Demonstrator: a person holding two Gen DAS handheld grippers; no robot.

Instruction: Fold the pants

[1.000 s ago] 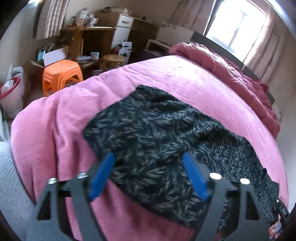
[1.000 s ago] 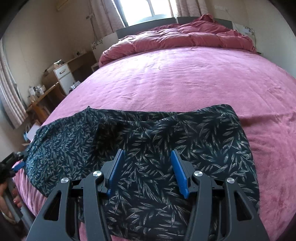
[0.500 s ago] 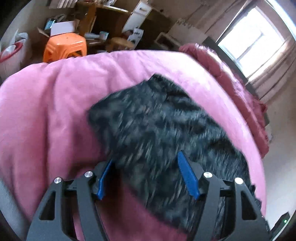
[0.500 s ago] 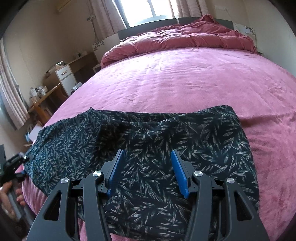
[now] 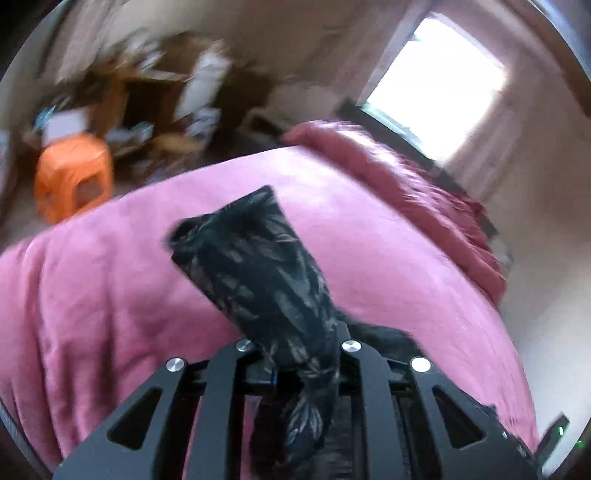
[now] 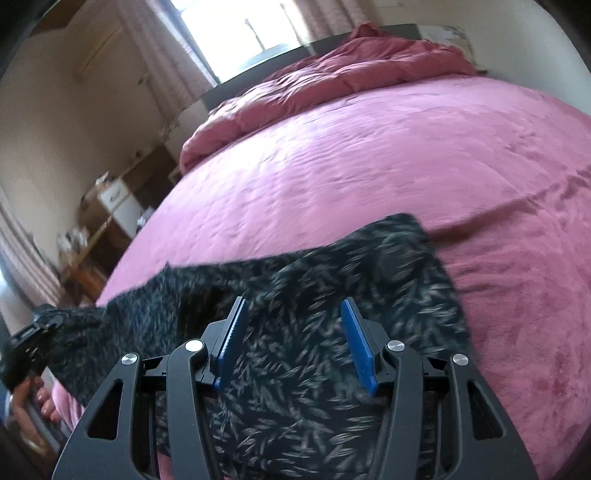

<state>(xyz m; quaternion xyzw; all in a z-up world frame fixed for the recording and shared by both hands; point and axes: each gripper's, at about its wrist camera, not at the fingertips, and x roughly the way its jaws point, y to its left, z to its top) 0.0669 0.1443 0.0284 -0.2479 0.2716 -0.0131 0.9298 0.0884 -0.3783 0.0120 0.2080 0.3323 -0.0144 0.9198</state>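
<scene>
One dark leaf-print pants, rumpled.

Pants spread across the near edge of a bed, one end caught in the left gripper.

The garment lies on the bed cover, running from the right gripper, whose parted fingers sit above the cloth, leftward to the left gripper at the bed's left edge, where the fabric bunches between the closed fingers and trails forward over the cover. A rumpled quilt lies behind, heaped along the bed's far end below the window. Left of the bed, a cabinet and desk stand against the wall; in the left wrist view a stool sits on the floor beyond the bed's corner.
</scene>
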